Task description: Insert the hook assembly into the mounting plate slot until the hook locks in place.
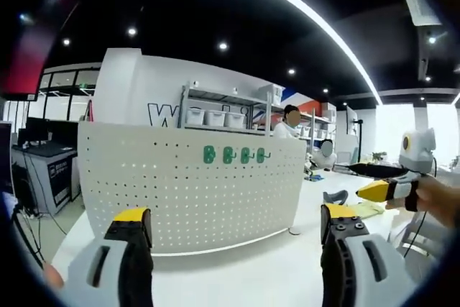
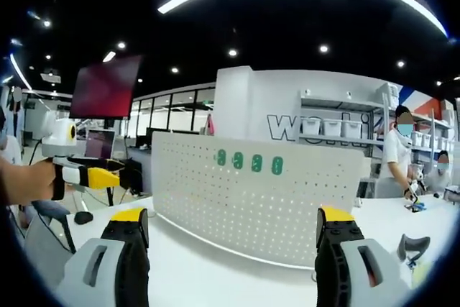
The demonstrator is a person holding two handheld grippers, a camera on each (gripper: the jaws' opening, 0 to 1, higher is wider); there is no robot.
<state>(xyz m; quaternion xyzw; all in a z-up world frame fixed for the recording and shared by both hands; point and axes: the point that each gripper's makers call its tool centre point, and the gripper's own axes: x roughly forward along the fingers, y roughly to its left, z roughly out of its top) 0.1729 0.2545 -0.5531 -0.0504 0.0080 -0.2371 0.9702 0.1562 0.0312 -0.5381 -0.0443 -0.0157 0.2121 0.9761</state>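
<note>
White worktop [image 1: 237,278] first, then the big pegboard mounting plate [image 1: 187,185] standing upright on it, looks stiff and light. Four small green hooks [image 1: 233,154] sit in a row near its top edge; probably hard plastic, I'd pinch one by its body. My left tool [image 1: 233,224] and right tool [image 2: 231,226] are both spread wide, holding nothing.

Large dark letters on the white back wall [image 2: 287,116] — only "w" and part of "o" read clearly.
</note>
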